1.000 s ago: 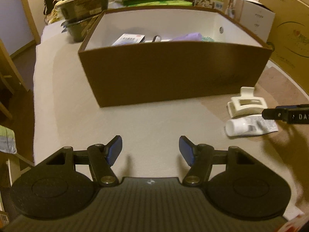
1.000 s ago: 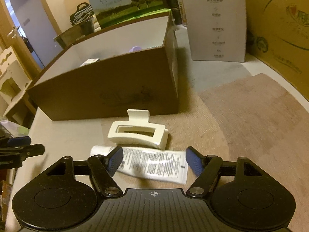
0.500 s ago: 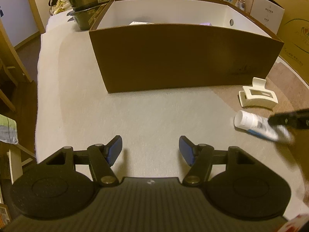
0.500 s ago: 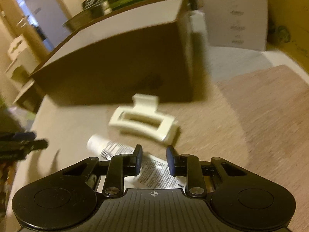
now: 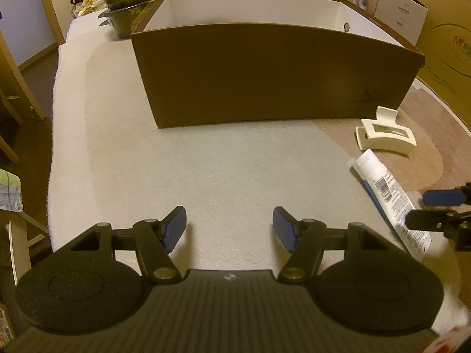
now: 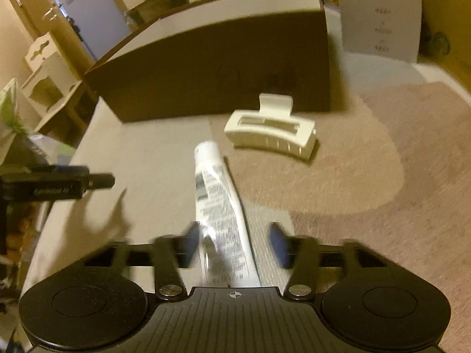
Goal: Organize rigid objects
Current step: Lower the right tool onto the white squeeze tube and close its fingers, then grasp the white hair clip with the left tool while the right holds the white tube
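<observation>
Tube point(image 6: 219, 203): light, soft-walled, slippery; best gripped mid-body. Right gripper point(image 6: 234, 239) fingers, just reopened, straddle its tail without pressing; left gripper point(image 5: 229, 225) released, empty.

A large open box point(image 5: 273, 73) stands on the table point(image 5: 206, 176), with stacked trays point(image 5: 129, 3) behind its left corner and cartons point(image 5: 400, 8) behind and to its right. In front of the box's right end lies a hair claw point(image 6: 270, 129), and just before that a tube point(image 6: 217, 194), cap toward the box, its rear end between the right tongs point(image 6: 234, 242). The left tongs point(image 5: 229, 229) hang over bare table left of the tube.
</observation>
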